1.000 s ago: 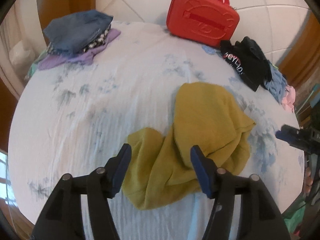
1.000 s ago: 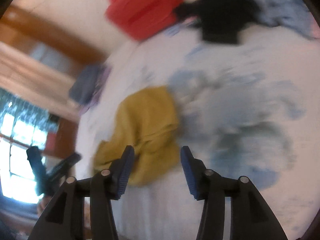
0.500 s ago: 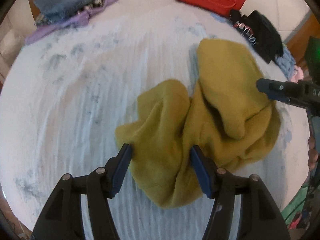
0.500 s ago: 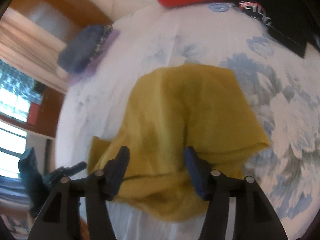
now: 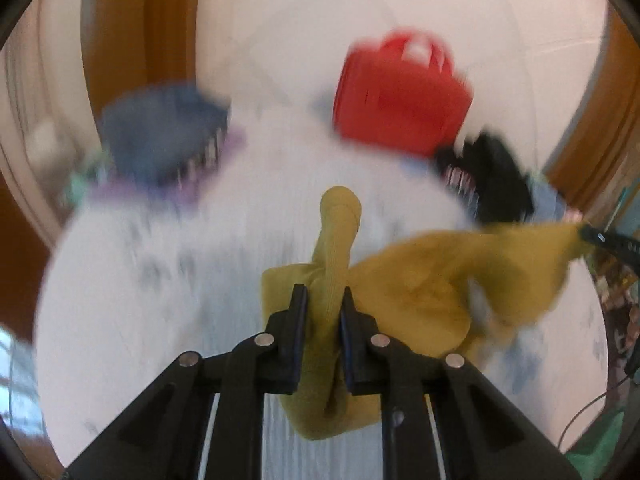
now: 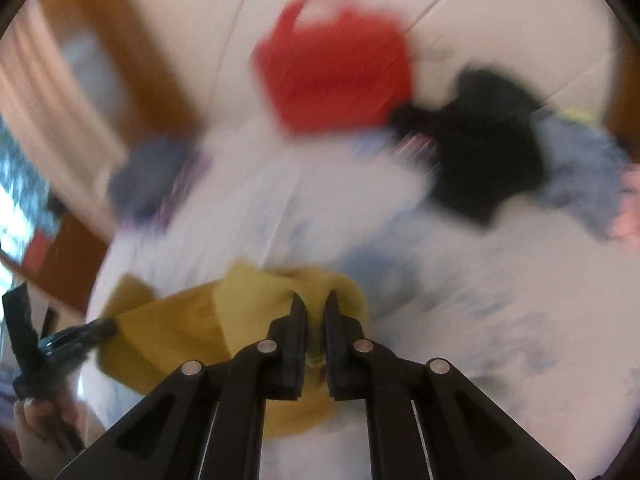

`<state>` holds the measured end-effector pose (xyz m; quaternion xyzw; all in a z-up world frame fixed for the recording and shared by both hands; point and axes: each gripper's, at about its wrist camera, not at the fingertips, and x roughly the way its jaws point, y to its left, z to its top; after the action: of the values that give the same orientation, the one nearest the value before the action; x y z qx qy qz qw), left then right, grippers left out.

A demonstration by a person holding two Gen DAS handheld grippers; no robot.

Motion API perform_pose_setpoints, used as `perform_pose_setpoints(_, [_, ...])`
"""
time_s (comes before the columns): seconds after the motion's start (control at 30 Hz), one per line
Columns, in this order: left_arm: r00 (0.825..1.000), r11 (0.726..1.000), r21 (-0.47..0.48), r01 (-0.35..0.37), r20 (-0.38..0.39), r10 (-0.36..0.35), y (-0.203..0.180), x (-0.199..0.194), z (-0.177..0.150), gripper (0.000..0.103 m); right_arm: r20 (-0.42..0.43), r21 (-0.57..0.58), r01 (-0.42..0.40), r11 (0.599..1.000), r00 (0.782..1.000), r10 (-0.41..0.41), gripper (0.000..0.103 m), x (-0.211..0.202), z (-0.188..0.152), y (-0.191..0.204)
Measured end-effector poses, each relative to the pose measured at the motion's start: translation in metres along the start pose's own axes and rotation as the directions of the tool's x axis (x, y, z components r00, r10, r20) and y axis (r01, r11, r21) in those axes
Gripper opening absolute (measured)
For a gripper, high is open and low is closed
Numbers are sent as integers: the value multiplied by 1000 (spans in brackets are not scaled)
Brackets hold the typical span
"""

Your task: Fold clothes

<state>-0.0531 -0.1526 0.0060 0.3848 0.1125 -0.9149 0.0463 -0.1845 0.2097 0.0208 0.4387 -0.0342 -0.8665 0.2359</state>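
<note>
Both tools, left tool (image 5: pixel 323 300) and right tool (image 6: pixel 314 306), clamp the mustard garment (image 5: pixel 420 280), stretched sideways between them.

A bed covered by a white sheet with faint blue floral print (image 5: pixel 248 216) fills the lower middle of both views, though blur softens it. At upper left a folded pile, blue over checked and purple cloth (image 5: pixel 164 140), lies on it. At upper centre-right sits a red case with a handle (image 5: pixel 400 108). Beside it, toward the right, lie a black garment (image 6: pixel 484 152) and a pale blue one (image 6: pixel 580 172).
</note>
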Motion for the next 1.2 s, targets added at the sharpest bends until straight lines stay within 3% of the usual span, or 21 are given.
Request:
perform_pose_setpoints(0.13, [992,996,72,55,110,-63,-26,-36,28,15,174,95,90,991,979,-105,8,-82,15,-64])
perform_pose_setpoints(0.23, [989,984,122,133,50,-140,-44,-28,17,17,180,165,97,981,975,-127,8,-106,-1,-105])
perform_pose_setpoints(0.33, [980,973,159,166,-134,-145,-59,6,-20,20,44,190,156,969,985,-167,8,-94,-35,-132])
perform_pose_setpoints(0.4, [963,973,148,178,-229,-141,-59,24,-43,32,-78,210,174,962,984,-161,10,-75,-66,-146])
perform_pose_setpoints(0.47, [949,978,117,172,-285,-133,-54,32,-59,66,-180,254,193,948,972,-150,19,-61,-99,-167])
perform_pose_setpoints(0.53, [943,982,95,161,-310,-124,-47,35,-66,83,-242,300,220,928,959,-149,33,-54,-123,-184])
perform_pose_setpoints(0.63, [953,988,76,133,-285,-106,-39,30,-54,84,-301,363,256,896,942,-147,42,-48,-151,-204])
perform_pose_setpoints(0.77, [954,996,15,92,-288,-84,-30,50,-38,84,-265,395,242,886,954,-142,47,-55,-147,-217])
perform_pose_setpoints(0.93, [919,998,-4,68,-389,-64,-32,104,-45,84,-227,392,189,900,968,-104,56,-39,-119,-211])
perform_pose_setpoints(1.07, [893,998,7,68,-446,-58,-42,129,-68,84,-260,343,165,925,963,-75,62,-7,-102,-199])
perform_pose_setpoints(1.2, [883,999,-15,43,-468,-45,-39,142,-82,84,-276,327,191,925,956,-100,64,20,-90,-200])
